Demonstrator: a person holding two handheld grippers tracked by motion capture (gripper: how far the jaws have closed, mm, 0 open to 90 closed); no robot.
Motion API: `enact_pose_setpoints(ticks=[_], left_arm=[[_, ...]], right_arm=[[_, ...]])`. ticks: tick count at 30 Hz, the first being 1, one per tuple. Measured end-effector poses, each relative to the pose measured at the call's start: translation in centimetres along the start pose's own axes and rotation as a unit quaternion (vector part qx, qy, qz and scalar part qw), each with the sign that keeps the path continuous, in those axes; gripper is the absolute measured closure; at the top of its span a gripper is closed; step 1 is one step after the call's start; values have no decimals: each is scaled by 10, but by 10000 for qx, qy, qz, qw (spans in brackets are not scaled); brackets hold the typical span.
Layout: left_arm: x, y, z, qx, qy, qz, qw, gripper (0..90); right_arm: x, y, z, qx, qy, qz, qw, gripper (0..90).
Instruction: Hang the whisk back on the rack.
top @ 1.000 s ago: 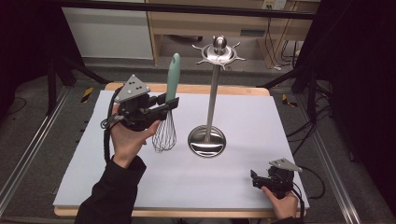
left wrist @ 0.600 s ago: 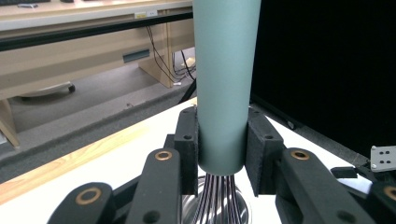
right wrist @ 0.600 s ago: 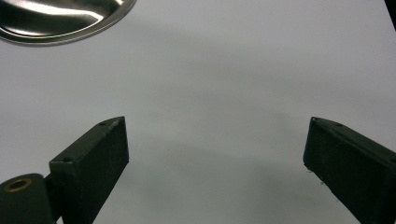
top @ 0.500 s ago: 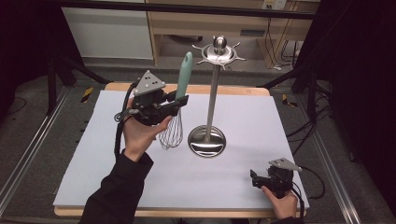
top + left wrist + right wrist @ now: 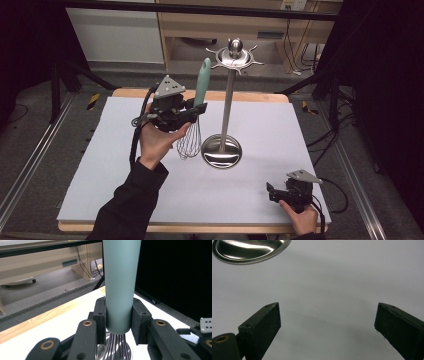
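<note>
A whisk [image 5: 201,92] with a pale green handle [image 5: 120,282] and a wire head [image 5: 189,142] hangs upright in the air, wires down. My left gripper [image 5: 194,111] is shut on the lower end of its handle, left of the steel utensil stand [image 5: 230,100]. Both pads press the handle's sides in the left gripper view, my left gripper [image 5: 119,321] centred on it. The stand has a round base [image 5: 221,151], a thin pole and a hooked crown [image 5: 234,55]. My right gripper [image 5: 271,192] rests open near the table's front right corner; my right gripper [image 5: 327,317] holds nothing over the white surface.
A white sheet [image 5: 125,165] covers the wooden table [image 5: 250,96]. The stand's base [image 5: 249,250] lies just beyond the right gripper. A cable trails from the left gripper down the forearm. Wooden furniture [image 5: 270,25] and dark floor lie behind the table.
My left gripper has carried the whisk to the right, closer to the stand's pole, and the handle now tilts slightly. The right gripper has stayed where it was.
</note>
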State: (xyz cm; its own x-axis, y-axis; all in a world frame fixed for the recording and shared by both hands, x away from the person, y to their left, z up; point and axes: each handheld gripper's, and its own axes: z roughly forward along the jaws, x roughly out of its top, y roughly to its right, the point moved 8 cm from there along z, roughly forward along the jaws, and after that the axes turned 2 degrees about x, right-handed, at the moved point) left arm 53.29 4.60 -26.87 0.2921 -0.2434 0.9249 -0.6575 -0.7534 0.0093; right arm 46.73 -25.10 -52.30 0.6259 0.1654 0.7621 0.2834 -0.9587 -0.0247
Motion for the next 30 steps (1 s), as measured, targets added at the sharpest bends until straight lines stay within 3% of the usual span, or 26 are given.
enact_pose_setpoints(ticks=[2,7,24,30], left_arm=[[1,0,1,90,-40,74,9999,685],[2,2,4,87,-120,149,9998,685],[6,8,28,-94,-185,32,9998,685],[6,7,36,-37,-120,54,9999,684]], right_arm=[[0,0,0,-13,3,-2,10000,72],[1,1,-2,-13,42,51,10000,72],[1,4,-3,-17,65,105,9999,72],[1,3,0,38,36,122,9999,75]])
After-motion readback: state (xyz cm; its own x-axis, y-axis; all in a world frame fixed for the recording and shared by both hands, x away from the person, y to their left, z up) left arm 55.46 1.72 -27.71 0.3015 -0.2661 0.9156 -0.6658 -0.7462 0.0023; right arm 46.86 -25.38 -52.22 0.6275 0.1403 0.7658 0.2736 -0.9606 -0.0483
